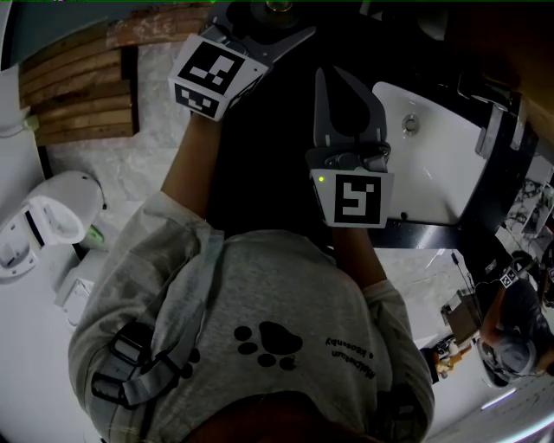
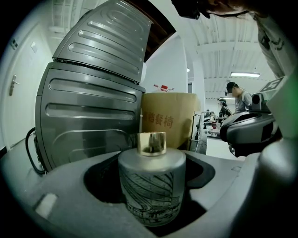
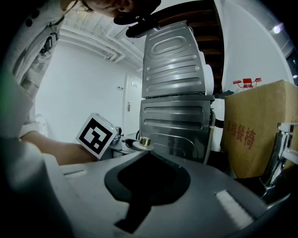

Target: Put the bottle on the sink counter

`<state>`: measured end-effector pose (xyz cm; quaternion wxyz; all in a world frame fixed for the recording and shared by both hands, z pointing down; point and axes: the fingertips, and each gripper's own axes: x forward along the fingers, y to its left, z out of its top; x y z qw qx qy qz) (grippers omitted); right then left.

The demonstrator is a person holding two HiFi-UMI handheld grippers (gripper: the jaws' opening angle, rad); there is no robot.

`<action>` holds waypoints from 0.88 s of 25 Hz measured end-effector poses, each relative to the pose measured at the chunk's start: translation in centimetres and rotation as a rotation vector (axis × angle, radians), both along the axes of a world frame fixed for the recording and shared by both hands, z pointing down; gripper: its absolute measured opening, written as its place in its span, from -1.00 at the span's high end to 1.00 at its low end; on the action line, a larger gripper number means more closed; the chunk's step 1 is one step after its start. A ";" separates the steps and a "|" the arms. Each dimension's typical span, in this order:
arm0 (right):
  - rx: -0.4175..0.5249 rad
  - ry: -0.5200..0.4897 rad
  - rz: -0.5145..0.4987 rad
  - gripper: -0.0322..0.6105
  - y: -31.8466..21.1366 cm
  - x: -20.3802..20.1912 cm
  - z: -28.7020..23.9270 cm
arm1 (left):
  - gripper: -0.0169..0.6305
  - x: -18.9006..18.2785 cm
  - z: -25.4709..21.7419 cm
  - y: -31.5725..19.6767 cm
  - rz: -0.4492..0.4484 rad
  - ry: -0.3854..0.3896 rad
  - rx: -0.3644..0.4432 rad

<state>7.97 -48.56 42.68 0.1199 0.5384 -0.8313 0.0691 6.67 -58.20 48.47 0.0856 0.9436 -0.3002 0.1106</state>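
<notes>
A frosted glass bottle [image 2: 151,183] with a gold cap and dark line drawings sits upright in the hollow of my left gripper [image 2: 151,200], whose jaws are closed around its body and hold it in the air. In the head view only the bottle's cap [image 1: 278,6] shows, at the top edge beyond the left gripper [image 1: 264,39]. The right gripper [image 1: 339,99] hangs beside it with jaws together and nothing in them; in its own view the hollow of the right gripper [image 3: 149,183] is empty and the bottle [image 3: 142,142] shows beyond. The white sink [image 1: 433,164] and its dark counter [image 1: 428,234] lie to the right.
A grey ribbed metal appliance [image 2: 93,102] and a cardboard box [image 2: 168,120] stand ahead. A chrome faucet [image 1: 495,130] is at the sink's far side. A white toilet [image 1: 48,227] and wooden slats [image 1: 78,86] are on the left. A person [image 2: 238,96] stands in the background.
</notes>
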 end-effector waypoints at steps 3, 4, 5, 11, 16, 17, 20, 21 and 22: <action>0.006 0.000 0.000 0.89 0.0 0.1 -0.2 | -0.11 0.1 0.6 0.0 0.001 -0.020 -0.035; 0.006 0.000 0.001 0.89 0.0 0.1 -0.2 | -0.11 0.1 0.7 0.0 0.000 -0.027 -0.044; 0.004 -0.001 0.002 0.89 0.1 0.1 -0.2 | -0.11 0.1 0.9 0.0 0.001 -0.032 -0.052; 0.010 -0.003 0.002 0.89 0.4 0.2 -0.4 | -0.11 -0.3 1.2 0.2 -0.001 -0.069 -0.061; 0.016 -0.005 0.001 0.89 0.7 -0.1 -0.8 | -0.11 -0.8 1.4 0.6 -0.005 -0.092 -0.067; 0.018 -0.006 0.000 0.89 0.8 -0.1 -0.9 | -0.11 -0.8 1.5 0.6 -0.006 -0.102 -0.062; 0.024 -0.006 -0.001 0.89 1.1 -0.2 -1.2 | -0.11 -0.9 1.7 0.8 -0.006 -0.139 -0.049; 0.028 -0.004 -0.002 0.89 1.2 -0.3 -1.3 | -0.11 -0.9 1.8 0.8 -0.006 -0.148 -0.047; 0.031 -0.003 -0.003 0.89 1.3 -0.4 -1.5 | -0.11 -1.0 1.8 0.9 -0.006 -0.155 -0.045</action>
